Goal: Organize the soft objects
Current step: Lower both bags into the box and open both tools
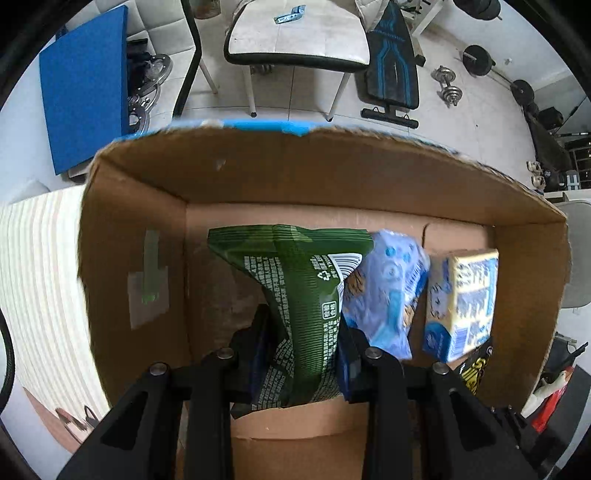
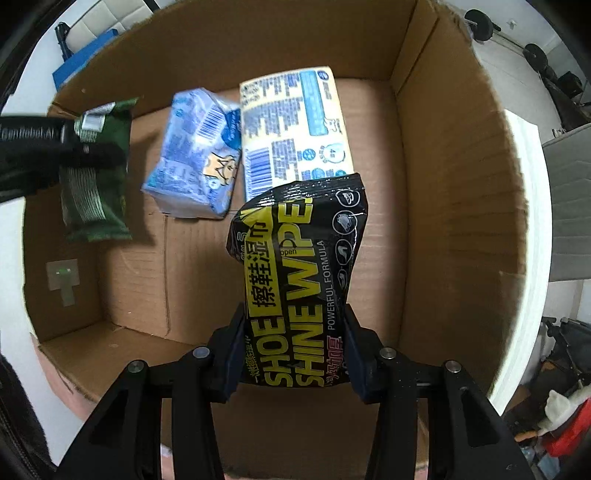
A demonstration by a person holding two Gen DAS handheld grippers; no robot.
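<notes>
Snugly between fingers (image 1: 258, 354): green pack (image 1: 295, 295)

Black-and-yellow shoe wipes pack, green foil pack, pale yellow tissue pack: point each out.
black-and-yellow shoe wipes pack (image 2: 295, 273), right wrist view, on the printed front.
green foil pack (image 1: 295, 291), left wrist view, on the mid panel above the jaws.
pale yellow tissue pack (image 2: 295, 125), right wrist view, on the label face.

Beyond the hand-held gripper, past the box's far wall, a white chair (image 1: 295, 33) stands on the tiled floor (image 1: 295, 92). A blue mat (image 1: 85, 92) leans to its left; a black exercise bench (image 1: 393, 66) and dumbbells (image 1: 448, 86) lie to its right.
</notes>
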